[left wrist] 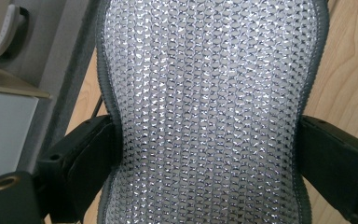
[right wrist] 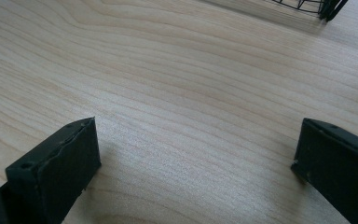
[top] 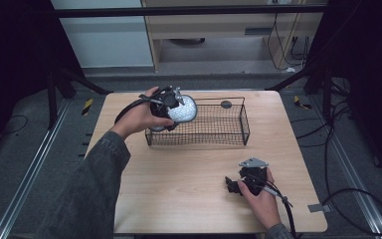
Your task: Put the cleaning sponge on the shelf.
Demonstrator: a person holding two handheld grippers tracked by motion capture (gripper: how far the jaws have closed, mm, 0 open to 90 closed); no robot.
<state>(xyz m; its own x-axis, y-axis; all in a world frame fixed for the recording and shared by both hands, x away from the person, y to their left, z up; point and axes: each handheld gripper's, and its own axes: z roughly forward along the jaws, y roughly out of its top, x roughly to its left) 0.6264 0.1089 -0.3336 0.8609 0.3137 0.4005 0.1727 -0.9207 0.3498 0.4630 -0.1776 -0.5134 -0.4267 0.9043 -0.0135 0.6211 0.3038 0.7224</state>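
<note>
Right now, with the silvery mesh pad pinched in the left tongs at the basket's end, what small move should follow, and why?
Probably lower the left tongs into the wire basket before opening: the mesh pad hangs at its left rim, pinched at both edges.

I see the basket [top: 218,124] on the far half of the table [top: 189,194]. My left gripper [top: 171,110] holds the pad [top: 184,109] over the basket's left end. My right gripper [top: 241,183] rests on the table's near right, well apart from the basket.
</note>
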